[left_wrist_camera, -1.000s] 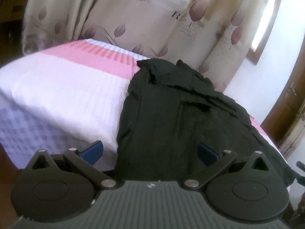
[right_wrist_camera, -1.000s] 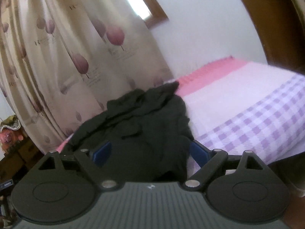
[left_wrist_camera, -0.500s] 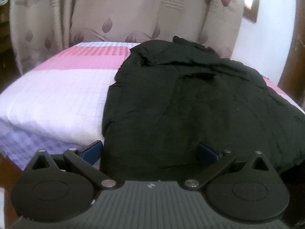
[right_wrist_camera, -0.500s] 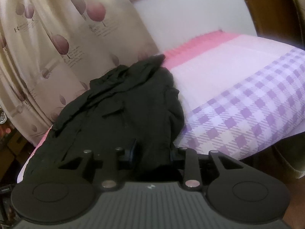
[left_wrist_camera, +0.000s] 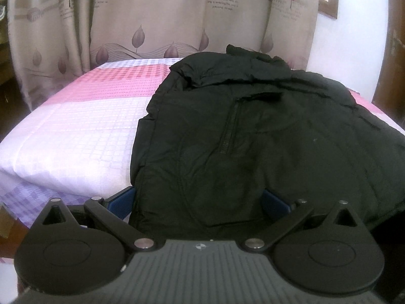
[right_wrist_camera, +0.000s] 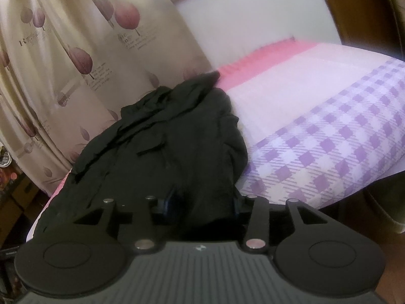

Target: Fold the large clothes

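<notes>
Since a second ago, both views have drawn in on the near hem of the black jacket (left_wrist_camera: 253,131), the left view has levelled out from a tilt, and the right hand-held gripper (right_wrist_camera: 202,206), then spread wide, now has its fingers drawn in around a bunch of dark cloth. That jacket lies spread across the bed (left_wrist_camera: 83,131), collar end toward the leaf-print curtain (left_wrist_camera: 164,22) at the far side, its hem hanging at the bed's near edge; a zipped chest pocket shows on its upper face. In the left view, the left hand-held gripper (left_wrist_camera: 200,200) stands wide, its blue pads straddling the jacket's hem corner, one pad at the cloth's left edge over the sheet and the other against the dark fabric; whether either pad presses on the cloth cannot be told. In the right view, the right one's jaws are easing apart with a fold of the hem between them, the blue pads (right_wrist_camera: 168,202) mostly buried in fabric. Purple-checked bedding (right_wrist_camera: 329,147) lies beside the jacket in that view, with pink and white bands beyond it.
</notes>
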### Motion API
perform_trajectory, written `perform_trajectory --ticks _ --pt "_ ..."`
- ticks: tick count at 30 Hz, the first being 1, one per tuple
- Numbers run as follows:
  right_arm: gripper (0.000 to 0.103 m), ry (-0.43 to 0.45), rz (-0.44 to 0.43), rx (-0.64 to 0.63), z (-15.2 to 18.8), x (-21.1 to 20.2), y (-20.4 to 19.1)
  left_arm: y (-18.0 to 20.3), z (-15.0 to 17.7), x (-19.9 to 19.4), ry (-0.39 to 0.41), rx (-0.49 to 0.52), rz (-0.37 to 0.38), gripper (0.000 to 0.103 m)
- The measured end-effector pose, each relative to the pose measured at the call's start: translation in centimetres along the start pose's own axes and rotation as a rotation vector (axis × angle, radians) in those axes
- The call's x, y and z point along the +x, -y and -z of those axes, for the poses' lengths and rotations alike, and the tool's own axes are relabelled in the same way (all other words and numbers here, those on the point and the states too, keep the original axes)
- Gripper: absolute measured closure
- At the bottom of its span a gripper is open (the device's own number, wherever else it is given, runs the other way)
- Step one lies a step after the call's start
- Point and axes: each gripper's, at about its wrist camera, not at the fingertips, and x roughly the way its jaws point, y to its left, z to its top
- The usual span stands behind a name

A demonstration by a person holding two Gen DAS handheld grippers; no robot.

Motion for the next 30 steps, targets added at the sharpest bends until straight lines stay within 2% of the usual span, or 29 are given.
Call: perform_trajectory --ticks 5,8,10,12,14,15,16,18,19,20,21,24,26,28,29,30 --pt "0.062 -0.013 0.008 -0.039 0.1 0.2 -0.4 -0.1 0.0 0.2 -0.008 0.007 0.002 0.0" --pt "0.072 -0.015 0.014 -0.047 0.1 0.1 -0.5 -0.7 0.1 0.3 -0.012 -0.016 0.031 0.0" --pt "0.08 -0.013 0.007 -0.043 0.0 0.0 -0.5 -1.3 0.1 0.3 -0.004 -0.035 0.064 0.006" --pt "0.083 -0.009 -0.003 -0.028 -0.1 -0.1 -0.3 -2.2 0.2 0.3 -0.003 -0.071 0.102 0.025" --pt "0.084 -0.007 -0.024 -0.001 -0.3 -0.3 0.0 -3.6 0.4 0.4 -0.008 -0.127 0.137 0.034" --pt "0.084 -0.006 -0.028 0.01 -0.3 -0.3 0.2 -4.4 0.5 0.4 -0.01 -0.162 0.163 0.035" --pt "0.082 -0.01 -0.037 0.012 -0.4 -0.3 0.3 -5.2 0.6 0.4 -0.012 -0.196 0.187 0.034" --pt "0.081 -0.022 -0.031 -0.002 -0.5 -0.3 0.3 -6.6 0.9 0.6 -0.028 -0.26 0.224 0.019" --pt "0.078 -0.023 -0.034 0.0 -0.6 -0.4 0.4 -7.2 1.1 0.6 -0.024 -0.281 0.236 0.014" --pt "0.077 -0.027 -0.042 0.012 -0.6 -0.4 0.6 -7.6 1.3 0.6 -0.021 -0.295 0.245 0.005" --pt "0.076 -0.031 -0.047 0.021 -0.6 -0.4 0.7 -7.9 1.5 0.7 -0.027 -0.306 0.25 0.001" --pt "0.074 -0.048 -0.039 0.016 -0.5 -0.4 0.7 -8.8 2.3 1.4 -0.062 -0.341 0.254 0.001" --pt "0.066 -0.049 -0.045 0.013 -0.3 -0.7 0.7 -9.6 2.9 1.9 -0.079 -0.375 0.259 0.001" --pt "0.052 -0.052 -0.051 0.013 -0.2 -0.9 0.8 -10.4 3.3 2.5 -0.091 -0.428 0.295 0.003" --pt "0.052 -0.055 -0.055 0.009 -0.1 -1.0 0.7 -10.6 3.5 2.8 -0.091 -0.456 0.324 0.006" --pt "0.052 -0.056 -0.058 0.003 -0.1 -1.0 0.7 -10.6 3.5 3.0 -0.092 -0.471 0.348 0.017"
